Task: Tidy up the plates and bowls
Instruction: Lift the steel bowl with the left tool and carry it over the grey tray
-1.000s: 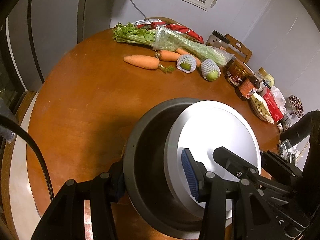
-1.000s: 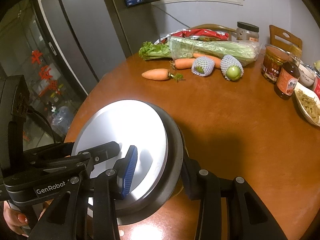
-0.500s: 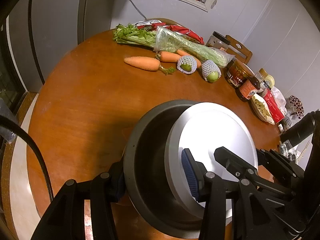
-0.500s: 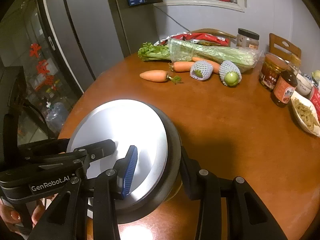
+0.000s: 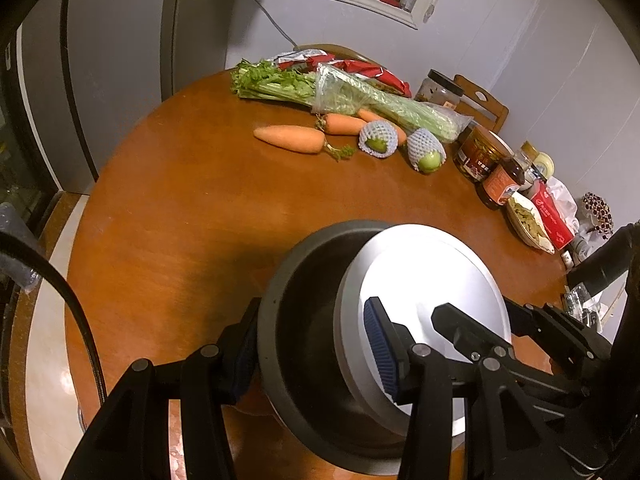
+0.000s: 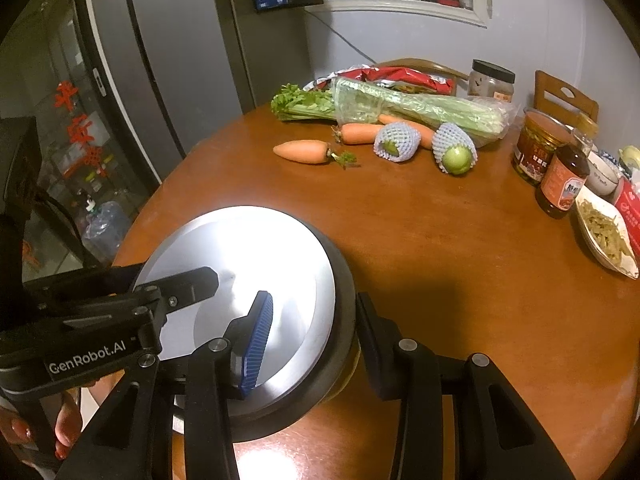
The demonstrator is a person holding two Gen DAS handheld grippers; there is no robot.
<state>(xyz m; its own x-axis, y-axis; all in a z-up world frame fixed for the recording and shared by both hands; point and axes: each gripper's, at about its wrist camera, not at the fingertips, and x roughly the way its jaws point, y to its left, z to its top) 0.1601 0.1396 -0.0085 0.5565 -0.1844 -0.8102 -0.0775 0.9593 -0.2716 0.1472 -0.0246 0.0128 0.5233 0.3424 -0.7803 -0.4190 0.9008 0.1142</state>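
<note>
Now both grippers hold dark bowl + steel plate at near edge of table.

L gripper [image 5: 316,344] clamps the dark bowl's [image 5: 304,312] left wall, one finger outside, blue pad inside; R gripper [image 6: 312,332] grips the right side, w/ its blue pad on the steel plate [image 6: 248,264] and other finger outside the bowl rim, prob to steady it. Plate sits tilted in the bowl, leaning right, not flat yet; two-sided grip likely keeps the stack from sliding. Round table [image 6: 460,272] has carrots [image 6: 306,151], celery [image 6: 420,108], jars [image 6: 536,148] at far side, well apart.
</note>
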